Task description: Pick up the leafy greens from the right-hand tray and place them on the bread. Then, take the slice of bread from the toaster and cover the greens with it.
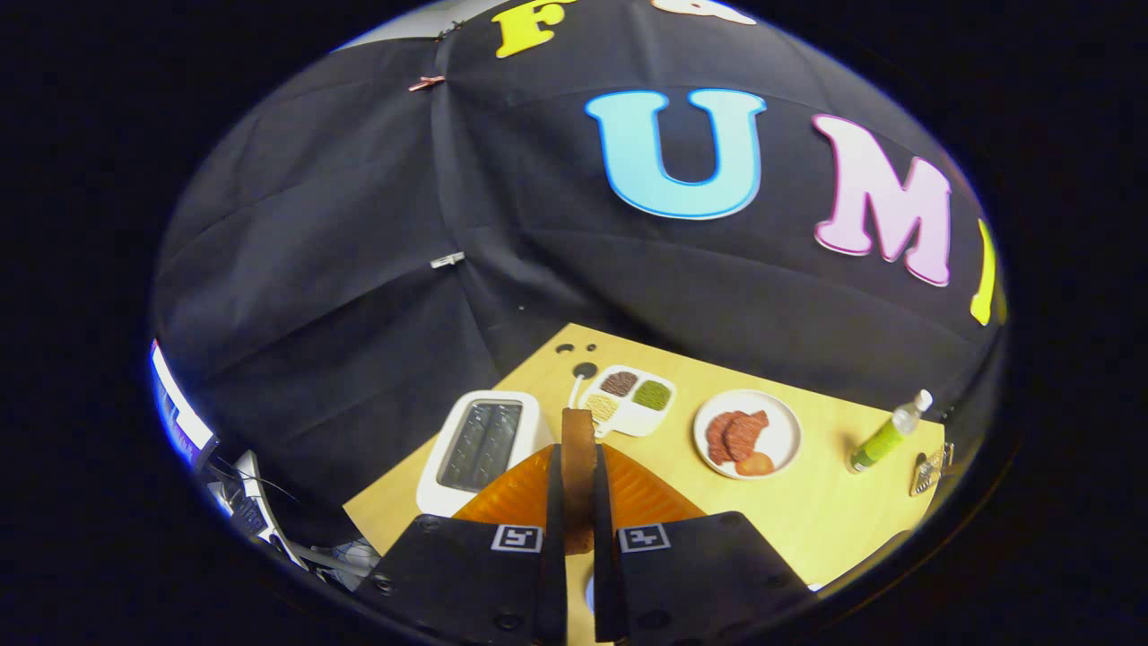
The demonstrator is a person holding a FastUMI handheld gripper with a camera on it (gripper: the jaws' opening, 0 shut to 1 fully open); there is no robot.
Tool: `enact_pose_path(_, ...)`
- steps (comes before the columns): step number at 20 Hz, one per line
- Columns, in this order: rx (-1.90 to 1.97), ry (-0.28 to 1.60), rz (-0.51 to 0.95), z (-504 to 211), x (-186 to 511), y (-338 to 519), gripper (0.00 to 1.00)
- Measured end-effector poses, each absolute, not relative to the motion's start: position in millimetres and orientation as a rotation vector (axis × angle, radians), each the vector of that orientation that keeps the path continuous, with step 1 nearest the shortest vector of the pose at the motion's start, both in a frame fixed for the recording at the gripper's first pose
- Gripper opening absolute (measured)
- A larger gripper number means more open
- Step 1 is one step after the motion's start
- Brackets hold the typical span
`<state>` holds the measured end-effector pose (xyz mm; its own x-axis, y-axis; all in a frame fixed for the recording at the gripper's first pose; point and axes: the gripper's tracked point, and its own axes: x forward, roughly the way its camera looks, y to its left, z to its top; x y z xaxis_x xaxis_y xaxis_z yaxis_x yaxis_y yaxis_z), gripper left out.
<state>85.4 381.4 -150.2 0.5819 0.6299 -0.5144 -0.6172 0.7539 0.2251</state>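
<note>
My gripper [578, 502] is shut on a slice of bread [578, 458], held edge-on and upright between the fingers, high above the table. The white toaster [480, 449] stands below and just left of the fingers, its two slots dark. Beyond the fingers sits a white compartment tray [628, 399] holding brown, green and pale fillings. A white plate [747, 434] with reddish meat slices lies to the right of the tray. An orange ribbed surface [511, 493] spreads under the bread behind the fingers.
A green bottle [888, 435] with a white cap stands on the wooden table [825, 511] to the far right, with a small metal item [931, 468] beside it. Cables and a lit screen [179, 408] lie off the table's left.
</note>
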Motion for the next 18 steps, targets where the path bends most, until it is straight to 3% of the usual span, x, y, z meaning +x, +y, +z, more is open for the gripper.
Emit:
enact_pose_path(11, 0.186, 0.716, 0.422, -262.6, 62.5, 275.0, 0.16)
enact_pose_path(18, 0.377, 0.786, 0.401, -296.2, 44.3, 295.4, 0.16)
